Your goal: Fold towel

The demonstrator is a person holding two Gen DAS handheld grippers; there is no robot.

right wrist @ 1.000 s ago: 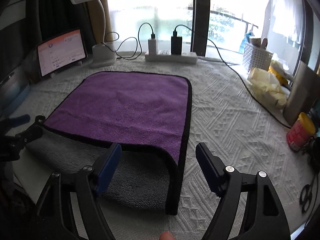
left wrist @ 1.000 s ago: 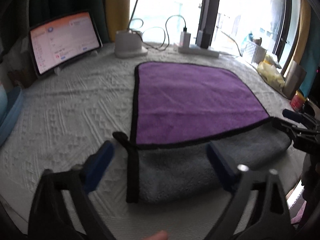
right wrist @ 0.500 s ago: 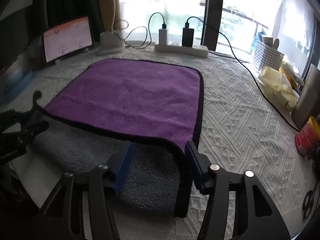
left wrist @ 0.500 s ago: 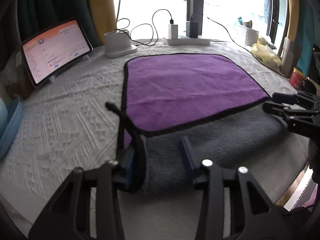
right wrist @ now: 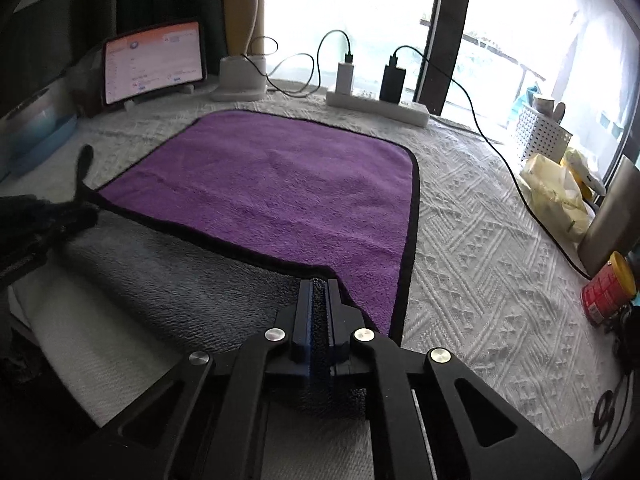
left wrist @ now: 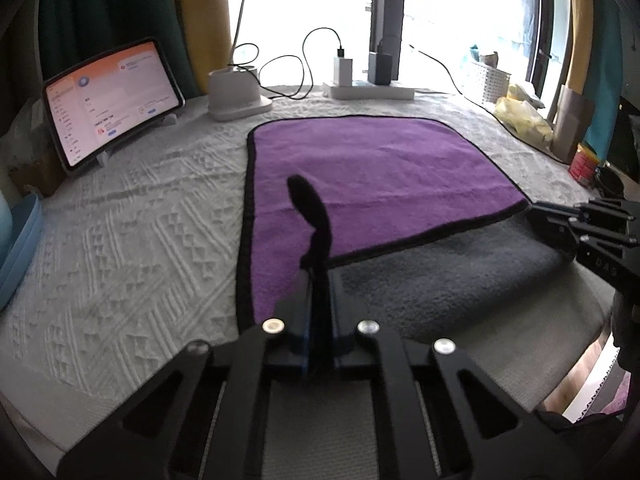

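Towel (left wrist: 372,168) lies flat on the white table cover (left wrist: 132,248), purple side up, with its near edge turned back so the grey side shows. It has a thin black trim all round.

From the left view, the left gripper (left wrist: 318,280) sits at about 6 o'clock. Its jaws are pressed together, pinching the near left corner, and the black hanging loop (left wrist: 308,204) pokes up from the pinch. From the right view, the right gripper (right wrist: 320,292) is also at about 6 o'clock, jaws pressed together on the near right corner of the towel (right wrist: 280,184).

I think the towel is soft, light and floppy. It will sag in the middle when lifted, so both corners should go up and over together. The fluffy cloth looks easy to hold, not slippery. The corners by the trim seem the best places to hold.

A tablet (left wrist: 108,100) stands at 10 o'clock, and a power strip (left wrist: 368,90) at 12.
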